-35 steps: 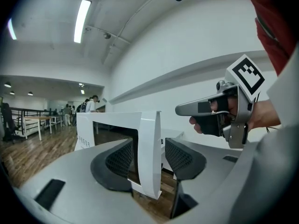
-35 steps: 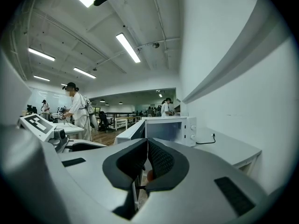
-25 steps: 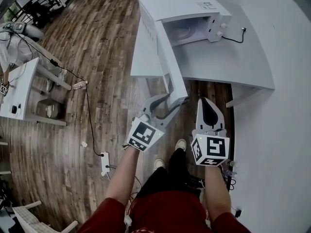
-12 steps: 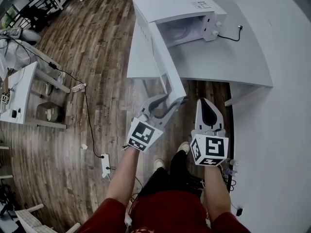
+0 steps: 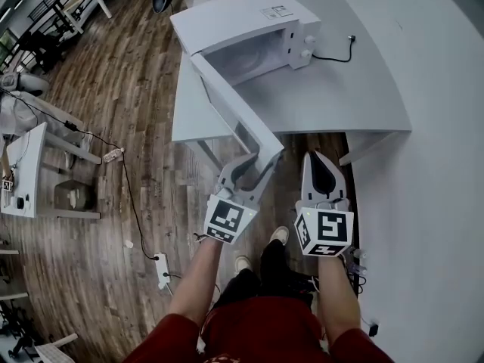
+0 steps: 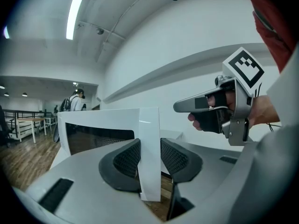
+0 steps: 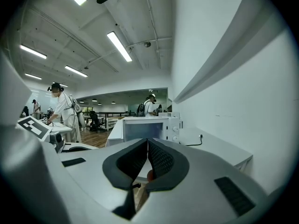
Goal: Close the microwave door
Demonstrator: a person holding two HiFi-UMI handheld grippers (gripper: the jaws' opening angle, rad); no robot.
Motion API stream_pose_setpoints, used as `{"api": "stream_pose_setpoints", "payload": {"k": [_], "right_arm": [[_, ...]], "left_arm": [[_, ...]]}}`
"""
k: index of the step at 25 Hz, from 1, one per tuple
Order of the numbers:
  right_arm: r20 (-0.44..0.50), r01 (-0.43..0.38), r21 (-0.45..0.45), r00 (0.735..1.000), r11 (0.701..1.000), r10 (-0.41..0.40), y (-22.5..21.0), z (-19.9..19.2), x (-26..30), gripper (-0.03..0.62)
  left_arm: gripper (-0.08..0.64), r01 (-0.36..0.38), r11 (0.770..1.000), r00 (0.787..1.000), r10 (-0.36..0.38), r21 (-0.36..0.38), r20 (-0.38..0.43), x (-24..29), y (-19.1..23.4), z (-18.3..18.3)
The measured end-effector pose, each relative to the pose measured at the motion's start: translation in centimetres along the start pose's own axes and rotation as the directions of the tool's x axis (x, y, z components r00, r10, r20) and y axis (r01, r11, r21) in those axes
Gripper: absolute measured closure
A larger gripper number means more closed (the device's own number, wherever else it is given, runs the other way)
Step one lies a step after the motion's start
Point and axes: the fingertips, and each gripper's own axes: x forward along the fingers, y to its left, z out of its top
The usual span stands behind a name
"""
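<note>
left gripper [image 6: 149, 149]: jaws just been closing, now clamped on the free edge of the microwave door [image 6: 113, 119] | door stands wide open, running from the jaws back to the microwave [image 5: 242, 21] on the tabletop [image 5: 355, 89] ahead | right gripper [image 7: 147, 161]: jaws together, empty, just right of the door edge

No legible text, microwave label [image 5: 276, 11] — too small

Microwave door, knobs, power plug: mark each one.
microwave door [image 5: 231, 100], head view: mid-length of the open door panel.
knobs [image 7: 174, 129], right gripper view: face of the upper knob.
power plug [image 5: 350, 39], head view: the plug body itself.
</note>
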Motion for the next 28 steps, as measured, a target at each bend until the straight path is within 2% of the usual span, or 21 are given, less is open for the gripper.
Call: {"api": "stream_pose_setpoints", "payload": {"k": [4, 11, 19, 25, 28], "right_arm": [[-0.001, 0.026, 0.017, 1.000, 1.000, -0.026, -3.4, -0.1, 0.8, 0.566], [0.013, 0.028, 0.047, 0.999, 0.998, -0.029, -8.5, 0.3, 3.1, 0.565], [0.032, 0.013, 0.059, 0.999, 0.998, -0.015, -12.4, 0.7, 4.5, 0.565], [0.041, 0.019, 0.024, 0.999, 1.000, -0.020, -14.8, 1.3, 5.4, 0.565], [0.040, 0.019, 0.001, 0.999, 1.000, -0.019, -15.8, 1.4, 6.2, 0.565]], "left_arm": [[0.410, -0.026, 1.000, 1.000, 0.025, -0.016, -0.001, 3.4, -0.5, 0.5], [0.410, -0.148, 0.989, 0.989, 0.147, -0.033, -0.019, 8.8, -0.5, 1.0], [0.413, -0.263, 0.963, 0.964, 0.261, -0.064, -0.046, 12.6, 0.0, 1.3], [0.413, -0.323, 0.943, 0.946, 0.321, -0.080, -0.037, 15.3, 0.7, 1.7], [0.413, -0.368, 0.927, 0.930, 0.365, -0.078, -0.050, 16.8, 1.2, 1.9]]}}
